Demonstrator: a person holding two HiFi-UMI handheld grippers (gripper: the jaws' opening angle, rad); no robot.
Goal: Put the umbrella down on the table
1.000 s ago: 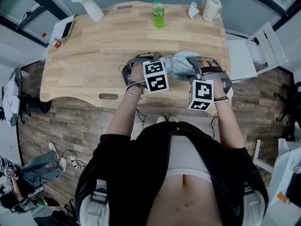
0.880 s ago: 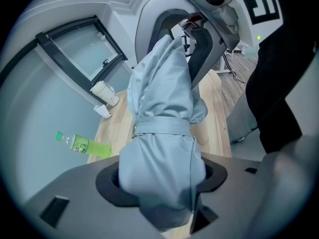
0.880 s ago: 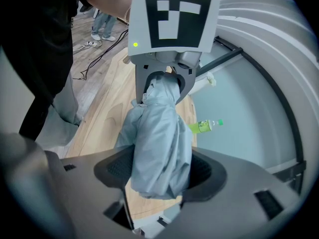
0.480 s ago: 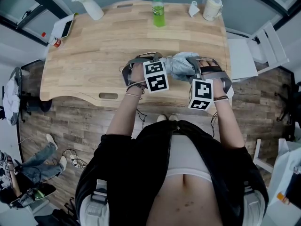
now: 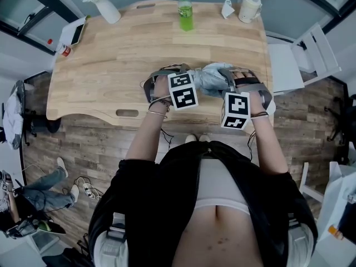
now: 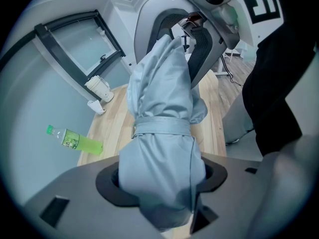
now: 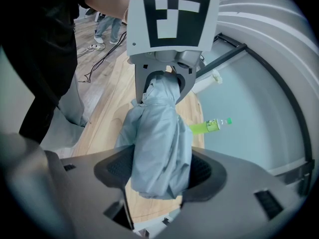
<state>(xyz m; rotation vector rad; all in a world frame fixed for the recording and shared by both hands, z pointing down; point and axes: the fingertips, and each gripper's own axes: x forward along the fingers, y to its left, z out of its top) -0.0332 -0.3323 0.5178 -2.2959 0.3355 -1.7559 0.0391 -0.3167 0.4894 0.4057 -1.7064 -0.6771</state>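
Observation:
A folded pale blue-grey umbrella (image 5: 210,78), bound by its strap, lies crosswise between my two grippers above the near edge of the wooden table (image 5: 111,65). My left gripper (image 5: 192,78) is shut on one end of it; in the left gripper view the fabric (image 6: 162,148) fills the gap between the jaws. My right gripper (image 5: 229,81) is shut on the other end, and in the right gripper view the umbrella (image 7: 159,143) bulges between its jaws. Each gripper view shows the other gripper clamped at the far end: the right gripper (image 6: 192,34) and the left gripper (image 7: 162,83). Whether the umbrella touches the table is hidden.
A green bottle (image 5: 186,14) stands at the table's far edge, with a white vase (image 5: 105,5) far left and a cup (image 5: 250,8) far right. A phone on a white pad (image 5: 75,33) lies at the left corner. A white chair (image 5: 300,60) stands to the right.

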